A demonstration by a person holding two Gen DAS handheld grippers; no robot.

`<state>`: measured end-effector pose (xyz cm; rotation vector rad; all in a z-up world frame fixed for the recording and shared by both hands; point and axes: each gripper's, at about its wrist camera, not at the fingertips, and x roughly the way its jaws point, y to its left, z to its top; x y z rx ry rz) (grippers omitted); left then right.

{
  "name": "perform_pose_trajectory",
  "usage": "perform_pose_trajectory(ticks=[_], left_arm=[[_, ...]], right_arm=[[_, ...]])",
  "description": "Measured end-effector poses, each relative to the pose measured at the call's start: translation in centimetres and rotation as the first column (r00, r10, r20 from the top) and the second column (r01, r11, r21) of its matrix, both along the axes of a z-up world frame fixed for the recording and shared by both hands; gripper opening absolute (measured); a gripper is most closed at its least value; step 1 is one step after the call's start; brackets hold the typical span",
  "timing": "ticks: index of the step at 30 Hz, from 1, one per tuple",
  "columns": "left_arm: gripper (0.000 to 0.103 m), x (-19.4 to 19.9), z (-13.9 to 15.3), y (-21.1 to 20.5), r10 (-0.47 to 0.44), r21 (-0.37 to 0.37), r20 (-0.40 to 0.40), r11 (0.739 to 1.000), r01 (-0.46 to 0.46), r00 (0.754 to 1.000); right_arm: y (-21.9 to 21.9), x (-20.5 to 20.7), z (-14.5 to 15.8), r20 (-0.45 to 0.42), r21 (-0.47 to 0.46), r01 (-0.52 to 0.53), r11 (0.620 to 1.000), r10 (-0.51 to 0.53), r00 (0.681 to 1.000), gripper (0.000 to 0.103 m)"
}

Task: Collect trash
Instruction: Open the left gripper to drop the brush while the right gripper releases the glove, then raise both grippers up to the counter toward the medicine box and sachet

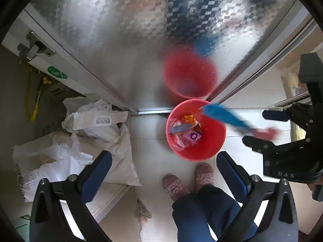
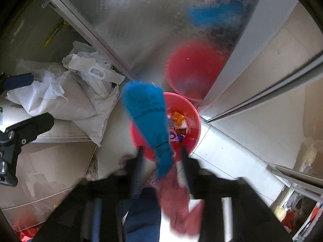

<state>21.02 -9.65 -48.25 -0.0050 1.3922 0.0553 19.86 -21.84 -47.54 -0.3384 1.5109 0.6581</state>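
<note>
The right tongs (image 2: 161, 157) grip a blue-and-red sock (image 2: 147, 117) that hangs over the red bin (image 1: 195, 129) at frame centre. The left tongs (image 1: 164, 171) gape wide, empty, below the bin.

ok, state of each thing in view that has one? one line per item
left gripper: open, empty.
right gripper: holds blue-and-pink fuzzy item between its fingers; jaw closure blurred.
blue-and-pink fuzzy item: blue end over the bin, motion-blurred.
red bin: upright on the floor, partly filled with wrappers.
white sacks: slumped beside the bin, one torn open.
sliding door: reflects the bin.
</note>
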Motion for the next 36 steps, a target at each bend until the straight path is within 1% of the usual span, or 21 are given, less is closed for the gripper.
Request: perform_pose_trajectory(ticks=[1,2,4,5,7,9,12,15,17,20,22,26,27,29,31,34,36], left_arm=[[0.103,-0.1,0.3,0.0,0.002,0.0,0.002,1.0,-0.002,1.0],[0.103,-0.3,0.5,0.0,0.002,0.001,0.003,1.0,-0.002,1.0],[0.103,-0.6,1.4,0.0,0.006,0.004,0.005,1.0,-0.006,1.0],[0.103,-0.8,1.9,0.0,0.007,0.003,0.007,1.0,-0.007,1.0],[0.103,-1.1,3.5,0.0,0.012,-0.004,0.012,1.0,-0.012,1.0],[0.103,-1.6,5.6,-0.1,0.011,-0.009,0.022,1.0,-0.011,1.0],[0.103,-2.2,9.2,-0.3,0.018,-0.012,0.046,1.0,-0.017,0.999],[0.103,-2.8,13.0,-0.4,0.019,-0.03,0.048,0.999,-0.018,0.999],[0.103,-3.2,15.8,-0.4,0.016,-0.043,0.069,0.999,-0.014,0.997],[0.103,-3.9,20.0,-0.7,-0.003,-0.033,0.105,0.999,0.006,0.994],[0.103,-4.3,22.6,-1.0,-0.017,-0.021,0.133,1.0,0.02,0.991],[0.103,-4.7,26.5,-1.2,-0.026,-0.014,0.174,0.999,0.029,0.984],[0.103,-4.6,27.2,-1.1,-0.02,-0.017,0.184,1.0,0.024,0.983],[0.103,-4.6,28.9,-0.8,0.006,-0.057,0.201,0.998,0.005,0.98],[0.103,-4.7,30.3,-0.4,0.024,-0.075,0.225,0.997,-0.008,0.974],[0.103,-4.7,32.2,-0.2,0.03,-0.052,0.26,0.999,-0.017,0.965],[0.103,-4.7,33.4,0.0,0.038,-0.04,0.284,0.999,-0.028,0.958]], right_arm=[[-0.1,0.0,0.2,0.002,0.009,-0.001,1.0,0.001,1.0,0.07],[-0.1,-0.1,0.3,0.004,0.012,-0.006,1.0,0.006,1.0,0.071],[-0.1,-0.3,0.8,0.014,0.003,-0.01,1.0,0.01,1.0,0.081],[-0.2,-0.4,1.1,0.015,0.001,-0.005,1.0,0.005,1.0,0.083],[-0.6,-0.6,2.2,0.012,-0.003,0.015,1.0,-0.015,1.0,0.089],[-1.1,-0.9,4.0,0.016,0.0,0.04,0.999,-0.04,0.999,0.093],[-1.7,-1.5,7.8,0.032,0.017,0.046,0.999,-0.047,0.998,0.1],[-2.3,-1.8,12.0,0.046,0.029,0.073,0.997,-0.075,0.996,0.102],[-2.6,-1.9,14.7,0.052,0.033,0.09,0.995,-0.091,0.994,0.102],[-2.8,-2.4,19.5,0.116,0.039,0.088,0.995,-0.092,0.989,0.102],[-2.9,-2.4,22.0,0.143,0.058,0.091,0.994,-0.099,0.985,0.102],[-2.9,-2.2,26.9,0.197,0.1,0.087,0.991,-0.106,0.975,0.102],[-2.9,-2.1,27.8,0.21,0.109,0.084,0.99,-0.105,0.972,0.102],[-2.9,-1.8,29.6,0.23,0.126,0.075,0.989,-0.103,0.968,0.102],[-2.8,-1.4,31.2,0.251,0.135,0.068,0.989,-0.1,0.963,0.102],[-2.5,-1.2,33.2,0.302,0.124,0.056,0.991,-0.091,0.949,0.102],[-2.3,-0.9,34.3,0.318,0.147,0.053,0.988,-0.098,0.943,0.102]])
